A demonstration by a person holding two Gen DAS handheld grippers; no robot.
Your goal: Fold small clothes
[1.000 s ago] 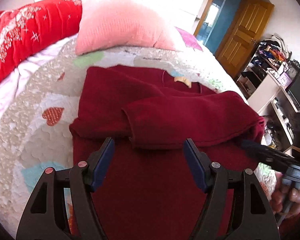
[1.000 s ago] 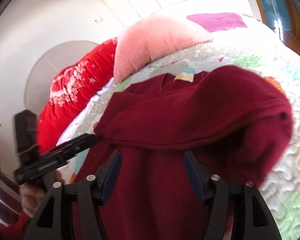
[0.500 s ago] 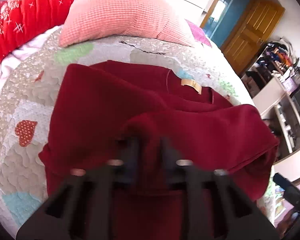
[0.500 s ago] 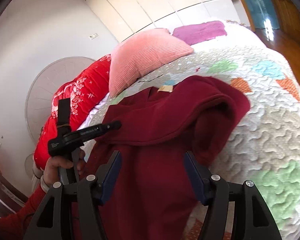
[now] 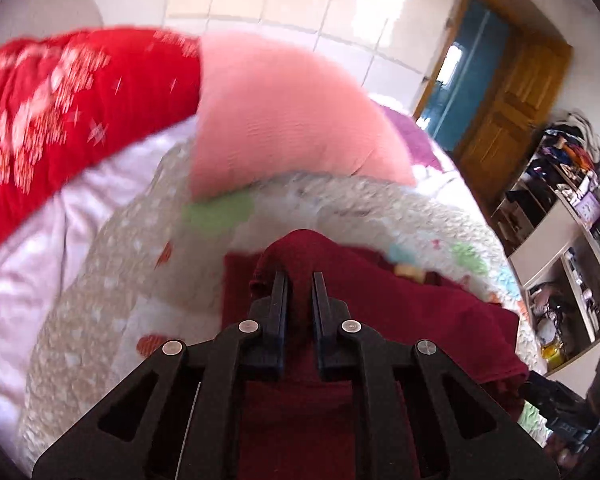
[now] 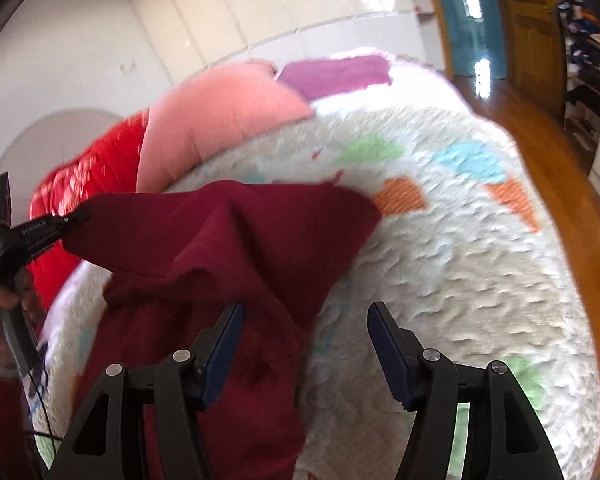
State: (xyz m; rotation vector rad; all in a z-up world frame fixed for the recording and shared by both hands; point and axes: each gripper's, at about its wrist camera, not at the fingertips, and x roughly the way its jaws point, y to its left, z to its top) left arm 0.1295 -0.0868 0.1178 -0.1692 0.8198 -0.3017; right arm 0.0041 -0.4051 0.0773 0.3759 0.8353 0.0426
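Observation:
A dark red sweater [image 5: 400, 312] lies on the quilted bedspread [image 5: 100, 288]. My left gripper [image 5: 300, 280] is shut on a fold of the sweater and holds it lifted off the bed. In the right wrist view the left gripper [image 6: 70, 220] shows at the left, pulling the sweater [image 6: 236, 240] up and to the left. My right gripper [image 6: 304, 316] is open and empty, low over the sweater's right edge and the bedspread [image 6: 460, 248].
A pink pillow [image 5: 284, 120] and a red blanket [image 5: 60, 120] lie at the head of the bed. A purple cloth [image 6: 336, 74] lies behind the pillow. Shelves with clutter [image 5: 560, 208] and a wooden door [image 5: 512, 108] stand to the right.
My left gripper has closed on the sweater's sleeve fold and lifted it up and leftward. My right gripper has drawn back to the right, staying open.

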